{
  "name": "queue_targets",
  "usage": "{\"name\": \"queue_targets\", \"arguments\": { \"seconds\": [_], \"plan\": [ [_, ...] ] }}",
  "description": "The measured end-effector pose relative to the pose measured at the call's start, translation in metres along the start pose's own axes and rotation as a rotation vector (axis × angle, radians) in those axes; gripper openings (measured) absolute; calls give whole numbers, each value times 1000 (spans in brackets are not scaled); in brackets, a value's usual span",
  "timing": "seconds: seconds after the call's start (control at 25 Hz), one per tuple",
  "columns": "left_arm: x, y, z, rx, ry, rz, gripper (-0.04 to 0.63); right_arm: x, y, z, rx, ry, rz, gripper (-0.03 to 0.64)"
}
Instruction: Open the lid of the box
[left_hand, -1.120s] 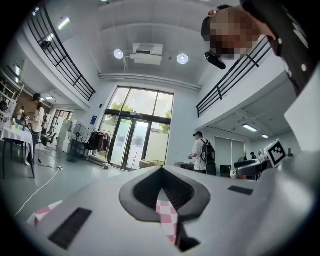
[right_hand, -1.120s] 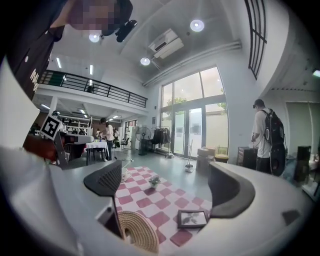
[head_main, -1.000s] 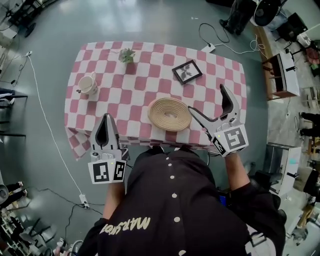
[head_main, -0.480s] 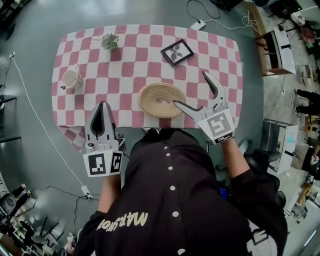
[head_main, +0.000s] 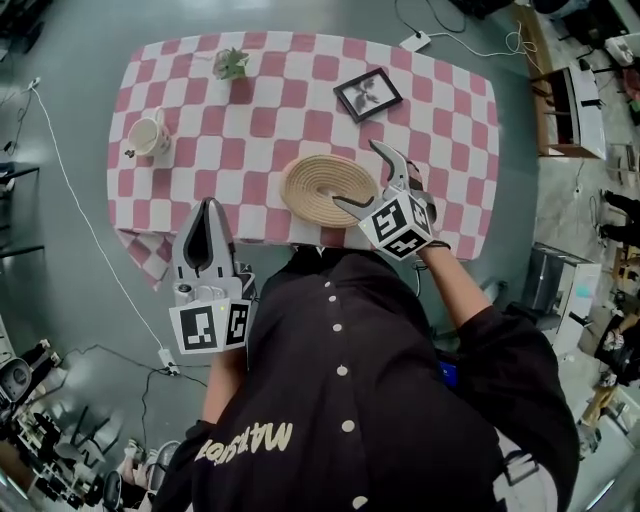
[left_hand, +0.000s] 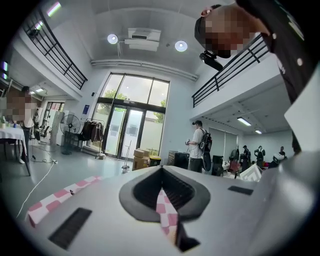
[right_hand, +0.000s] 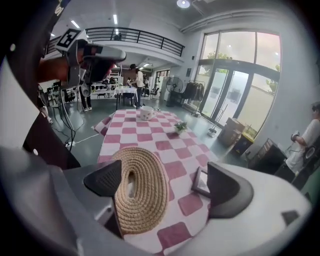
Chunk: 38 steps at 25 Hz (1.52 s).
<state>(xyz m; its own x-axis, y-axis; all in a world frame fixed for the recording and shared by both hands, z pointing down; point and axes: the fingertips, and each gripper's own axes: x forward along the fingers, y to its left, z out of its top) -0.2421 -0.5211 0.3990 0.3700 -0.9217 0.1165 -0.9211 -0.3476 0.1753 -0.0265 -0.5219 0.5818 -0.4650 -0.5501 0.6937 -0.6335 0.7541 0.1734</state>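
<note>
The box is round, made of coiled tan rope, with its flat lid (head_main: 325, 188) on; it sits near the front edge of the checked table (head_main: 440, 110). My right gripper (head_main: 357, 176) is open and hangs over the lid's right side. In the right gripper view the rope lid (right_hand: 140, 190) lies between the jaws of the right gripper (right_hand: 165, 182), close to the left pad, and I cannot tell whether it touches. My left gripper (head_main: 206, 212) is shut and empty, at the table's front left edge. The left gripper (left_hand: 161, 186) shows only a sliver of checked cloth between its jaws.
A cream mug (head_main: 150, 137) stands at the table's left, a small potted plant (head_main: 230, 65) at the back, and a black picture frame (head_main: 367, 93) behind the box. The frame (right_hand: 200, 182) lies close to my right jaw. Cables run across the grey floor.
My right gripper has swung left and in from the table's right side until it is over the lid's right edge. The left gripper has stayed at the front left edge.
</note>
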Motion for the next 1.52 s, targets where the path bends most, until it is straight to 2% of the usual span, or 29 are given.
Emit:
{"name": "queue_targets", "arguments": {
  "seconds": [0.52, 0.88, 1.04, 1.2, 1.52],
  "plan": [
    [-15, 9, -10, -10, 26, 62, 11, 66, 17, -46, -36, 142, 38, 528],
    [-17, 11, -16, -20, 43, 72, 11, 89, 19, -64, -61, 220, 2, 505],
    [-17, 9, -15, -19, 43, 70, 11, 94, 24, -66, -71, 238, 11, 474],
    [-16, 8, -17, -21, 44, 67, 11, 100, 30, -66, -124, 260, 20, 440],
    [-16, 9, -17, -22, 45, 72, 11, 112, 37, -70, -176, 318, 76, 399]
  ]
}}
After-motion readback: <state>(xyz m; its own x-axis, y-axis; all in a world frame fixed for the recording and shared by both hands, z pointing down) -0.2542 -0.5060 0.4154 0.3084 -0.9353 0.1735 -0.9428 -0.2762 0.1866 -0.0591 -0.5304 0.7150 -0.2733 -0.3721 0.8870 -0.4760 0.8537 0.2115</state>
